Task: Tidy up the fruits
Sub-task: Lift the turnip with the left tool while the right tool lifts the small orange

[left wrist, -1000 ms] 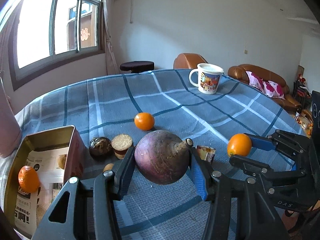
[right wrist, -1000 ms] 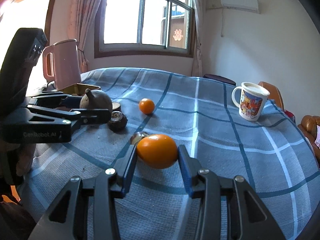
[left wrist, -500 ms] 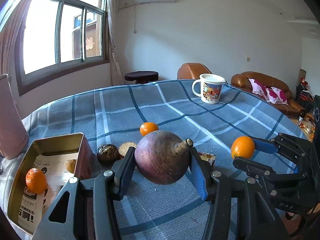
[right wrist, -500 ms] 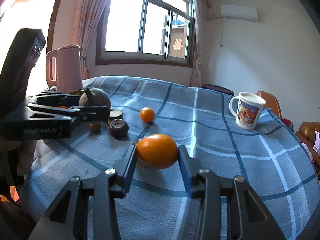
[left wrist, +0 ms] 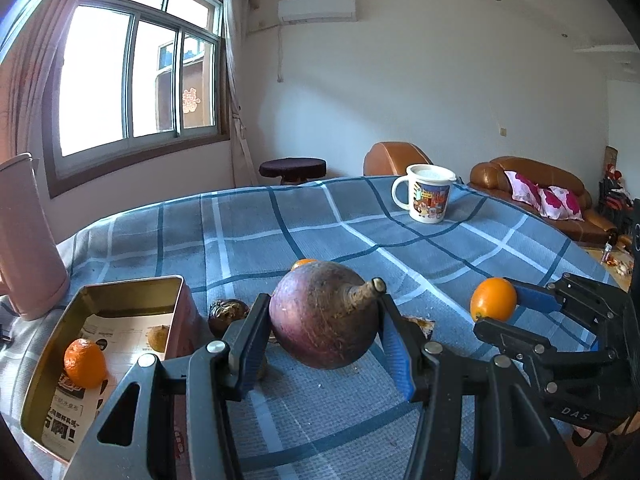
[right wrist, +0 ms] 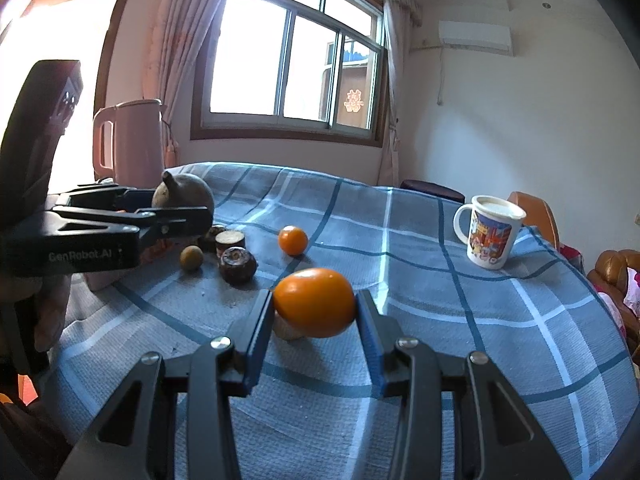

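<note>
A: Fruit, status: the left gripper (left wrist: 320,344) has its fingers (left wrist: 394,350) clamped on a large purple round fruit (left wrist: 323,314), held clear above the surface (left wrist: 320,224). The right gripper (right wrist: 314,320) grasps an orange fruit (right wrist: 314,303), also lifted.

B: And the container?

A: An open tin (left wrist: 132,286) sits at the near left, just beside a pink kettle (left wrist: 26,236). One small orange (left wrist: 85,363) already lies inside. Loose on the cloth: another small orange (right wrist: 293,240), two dark brown fruits and a small yellowish one (right wrist: 191,258). A mug (left wrist: 426,193) stands far right, well apart.

B: Step in hand?

A: Judged as carrying; both pieces are picked, neither placed. The next move calls for swinging left over the tin, lowering inside its walls, then releasing. The purple fruit is bulky and could crowd the tin.
</note>
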Demonstrator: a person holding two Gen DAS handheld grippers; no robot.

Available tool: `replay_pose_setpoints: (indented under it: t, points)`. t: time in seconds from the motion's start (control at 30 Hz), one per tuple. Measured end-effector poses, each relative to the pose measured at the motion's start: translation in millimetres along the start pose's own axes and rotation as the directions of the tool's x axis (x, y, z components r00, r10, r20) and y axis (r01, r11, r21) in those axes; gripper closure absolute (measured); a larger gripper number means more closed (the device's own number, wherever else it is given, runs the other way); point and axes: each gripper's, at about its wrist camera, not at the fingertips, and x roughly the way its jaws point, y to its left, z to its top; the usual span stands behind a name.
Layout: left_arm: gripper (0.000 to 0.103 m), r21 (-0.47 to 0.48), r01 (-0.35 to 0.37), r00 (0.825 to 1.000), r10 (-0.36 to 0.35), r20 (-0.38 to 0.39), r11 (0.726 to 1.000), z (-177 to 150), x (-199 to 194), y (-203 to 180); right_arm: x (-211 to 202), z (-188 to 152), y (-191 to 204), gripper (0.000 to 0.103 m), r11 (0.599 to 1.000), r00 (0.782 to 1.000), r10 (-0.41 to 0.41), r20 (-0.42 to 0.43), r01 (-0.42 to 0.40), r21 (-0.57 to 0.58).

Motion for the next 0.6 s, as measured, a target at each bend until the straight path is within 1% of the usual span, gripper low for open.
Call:
replay_pose_setpoints:
  t: [0.6]
  points:
    - [0.049, -0.024, -0.027, 0.998, 0.029, 0.047, 0.999, -1, -11, 4, -8, 6, 6, 0.059, 1.000, 0.999, -0.012, 0.035, 0.013, -0.027]
